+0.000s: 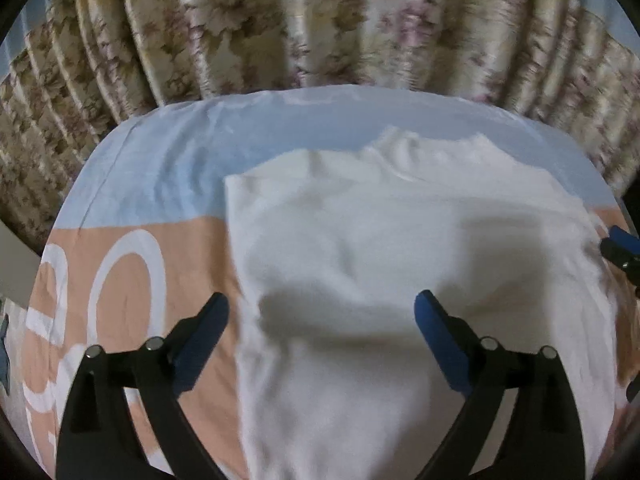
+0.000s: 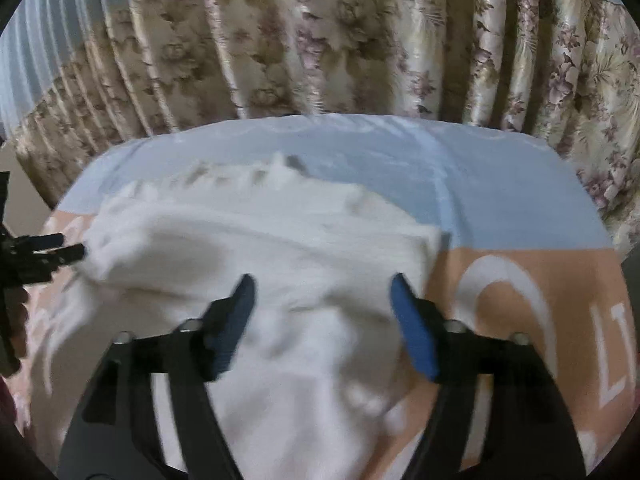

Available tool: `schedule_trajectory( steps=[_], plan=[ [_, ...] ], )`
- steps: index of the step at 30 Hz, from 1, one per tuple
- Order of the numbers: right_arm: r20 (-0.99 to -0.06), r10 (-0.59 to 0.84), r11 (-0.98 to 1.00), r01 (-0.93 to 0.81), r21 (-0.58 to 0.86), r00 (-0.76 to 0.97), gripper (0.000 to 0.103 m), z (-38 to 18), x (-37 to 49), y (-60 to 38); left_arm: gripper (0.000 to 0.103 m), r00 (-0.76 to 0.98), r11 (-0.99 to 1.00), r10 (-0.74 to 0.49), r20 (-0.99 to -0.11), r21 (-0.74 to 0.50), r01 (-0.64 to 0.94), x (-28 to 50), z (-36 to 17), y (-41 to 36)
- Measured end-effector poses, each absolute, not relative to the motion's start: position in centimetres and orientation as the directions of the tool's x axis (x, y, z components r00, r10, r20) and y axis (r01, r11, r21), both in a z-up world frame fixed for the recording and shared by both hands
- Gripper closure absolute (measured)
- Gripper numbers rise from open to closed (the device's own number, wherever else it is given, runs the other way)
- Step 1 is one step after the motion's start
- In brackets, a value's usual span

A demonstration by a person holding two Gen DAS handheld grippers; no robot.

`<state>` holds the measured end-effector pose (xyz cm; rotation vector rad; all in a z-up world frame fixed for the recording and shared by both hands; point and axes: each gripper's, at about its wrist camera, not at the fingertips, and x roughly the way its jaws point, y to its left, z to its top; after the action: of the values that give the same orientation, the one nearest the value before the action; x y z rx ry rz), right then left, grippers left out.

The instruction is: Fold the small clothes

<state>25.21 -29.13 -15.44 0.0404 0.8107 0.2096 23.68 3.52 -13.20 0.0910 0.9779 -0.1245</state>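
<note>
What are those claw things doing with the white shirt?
A person holds a gripper in each hand to fold a white shirt lying on a bed sheet in front of flowery curtains. The left gripper and the right gripper both hang open above the shirt, holding nothing. The shirt looks partly folded, with a straight edge on one side. The pictures are blurry.
</note>
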Motion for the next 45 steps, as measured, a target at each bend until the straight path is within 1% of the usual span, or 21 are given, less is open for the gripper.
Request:
schedule_trajectory(
  steps=[1, 2, 3, 5, 6, 9, 13, 19, 23, 26, 30, 33, 37, 39, 40, 45],
  plan=[
    [-0.719, 0.207, 0.977, -0.184, 0.111, 0.664, 0.023, -15.5, 24.4, -28.2, 0.009, 0.552, 0.988, -0.065, -0.832, 0.024, 0.153, 23.3, -13.2, 3.1],
    [-0.720, 0.209, 0.976, -0.186, 0.112, 0.662, 0.019, -15.6, 24.0, -27.9, 0.009, 0.549, 0.986, -0.070, -0.833, 0.024, 0.163, 22.4, -13.2, 2.5],
    [-0.723, 0.218, 0.974, -0.193, 0.119, 0.655, 0.013, -15.8, 23.2, -27.3, 0.008, 0.546, 0.985, -0.073, -0.834, 0.024, 0.168, 21.8, -13.2, 2.0],
    [-0.730, 0.225, 0.972, -0.196, 0.127, 0.645, 0.005, -16.1, 22.2, -26.9, 0.005, 0.545, 0.985, -0.066, -0.836, 0.033, 0.169, 20.6, -13.1, 1.4],
    [-0.735, 0.218, 0.974, -0.190, 0.123, 0.643, 0.003, -16.2, 21.9, -26.8, 0.005, 0.545, 0.985, -0.060, -0.836, 0.040, 0.169, 20.1, -13.1, 1.2],
    [-0.745, 0.186, 0.982, -0.155, 0.111, 0.641, 0.003, -16.0, 20.5, -27.0, 0.005, 0.548, 0.986, -0.030, -0.836, 0.067, 0.155, 18.5, -12.9, 0.9],
    [-0.746, 0.157, 0.987, -0.116, 0.107, 0.647, 0.003, -14.5, 18.2, -27.6, 0.005, 0.550, 0.989, -0.034, -0.834, 0.049, 0.137, 16.5, -12.1, 1.2],
    [-0.688, 0.109, 0.993, -0.104, 0.049, 0.718, 0.003, -11.8, 12.5, -27.5, 0.004, 0.585, 0.990, -0.008, -0.811, 0.074, 0.117, 12.7, -10.2, 1.6],
    [-0.661, 0.039, 0.997, -0.074, -0.026, 0.749, 0.003, -11.2, 8.3, -27.0, 0.003, 0.606, 0.990, 0.005, -0.795, 0.088, 0.108, 9.4, -9.4, 2.0],
    [-0.685, 0.000, 0.997, -0.055, -0.058, 0.728, 0.003, -12.0, 6.1, -26.8, 0.003, 0.610, 0.991, -0.002, -0.793, 0.078, 0.105, 7.3, -9.3, 2.4],
    [-0.699, -0.023, 0.999, -0.007, -0.040, 0.715, 0.003, -13.1, 3.6, -27.3, 0.003, 0.590, 0.994, -0.018, -0.807, 0.049, 0.097, 5.0, -9.8, 2.8],
    [-0.715, 0.023, 1.000, -0.015, 0.018, 0.698, 0.003, -13.5, 2.0, -27.5, 0.003, 0.583, 0.993, -0.022, -0.812, 0.050, 0.107, 3.4, -10.2, 2.7],
    [-0.693, -0.055, 0.998, 0.016, -0.064, 0.719, 0.003, -13.5, 0.0, -27.2, 0.003, 0.590, 0.991, -0.001, -0.807, 0.080, 0.111, 1.6, -10.7, 2.4],
    [-0.709, -0.082, 0.996, 0.036, -0.080, 0.700, 0.003, -14.1, -0.6, -27.2, 0.003, 0.592, 0.991, 0.015, -0.805, 0.091, 0.099, 0.7, -11.0, 2.4],
    [-0.719, -0.082, 0.996, 0.036, -0.078, 0.691, 0.003, -14.4, -0.8, -27.3, 0.003, 0.586, 0.992, 0.022, -0.810, 0.091, 0.088, 0.2, -11.3, 2.6],
    [-0.767, -0.039, 0.999, 0.011, -0.041, 0.640, 0.003, -16.3, -1.8, -27.8, 0.003, 0.524, 0.996, -0.018, -0.851, 0.031, 0.085, -1.1, -12.8, 3.9]
  ],
)
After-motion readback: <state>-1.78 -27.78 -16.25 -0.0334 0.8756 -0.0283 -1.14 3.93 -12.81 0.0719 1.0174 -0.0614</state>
